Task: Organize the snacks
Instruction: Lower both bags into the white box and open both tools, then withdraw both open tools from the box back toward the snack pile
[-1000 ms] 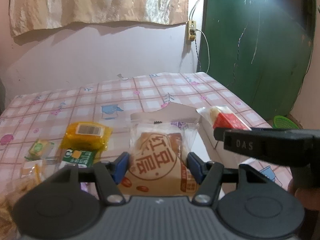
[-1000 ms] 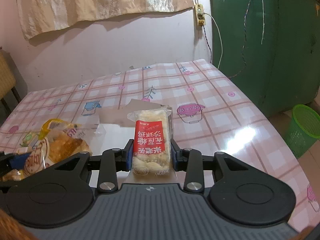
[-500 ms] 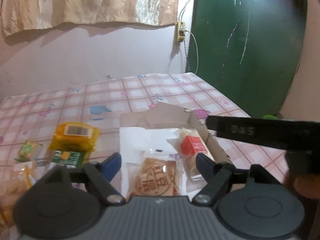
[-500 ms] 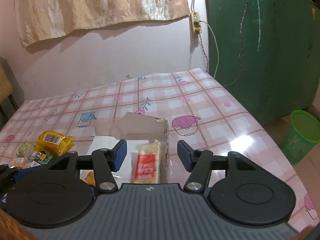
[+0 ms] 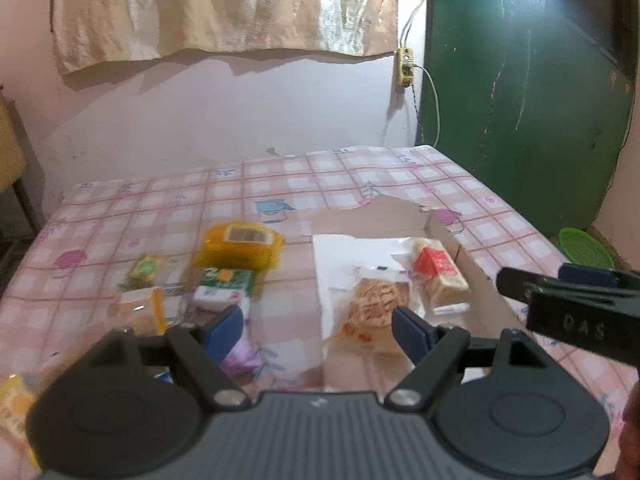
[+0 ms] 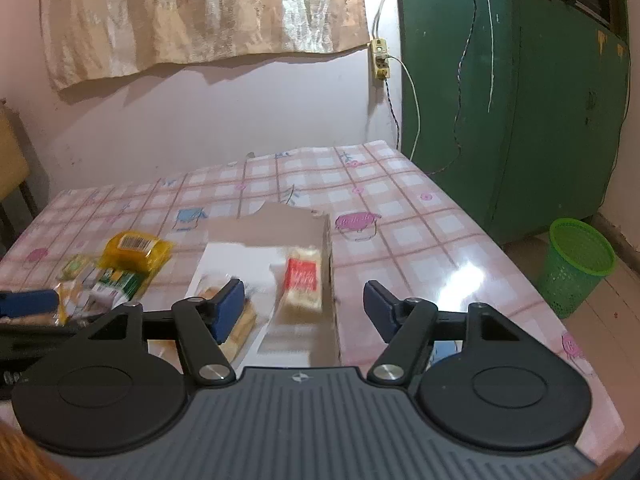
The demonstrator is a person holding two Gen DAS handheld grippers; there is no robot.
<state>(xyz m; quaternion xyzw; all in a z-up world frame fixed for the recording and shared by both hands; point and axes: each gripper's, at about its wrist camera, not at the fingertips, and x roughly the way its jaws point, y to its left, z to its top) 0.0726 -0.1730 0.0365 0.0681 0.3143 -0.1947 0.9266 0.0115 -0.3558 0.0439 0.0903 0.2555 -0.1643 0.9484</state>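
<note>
An open cardboard box lies on the pink checked table. Inside it lie a red-bean bun packet and a red-labelled cracker packet. My left gripper is open and empty, raised above the box's near left edge. My right gripper is open and empty above the box, with the cracker packet between its fingers' line of sight. Loose snacks lie left of the box: a yellow packet, a green-white packet, a small green one and an orange one.
The right gripper's finger crosses the left wrist view at right. A green basket stands on the floor right of the table. A green cabinet stands behind it. The wall bounds the table's far edge.
Both grippers opened and let go of their packets, which now lie in the box. Both grippers have pulled up and back from the box.
</note>
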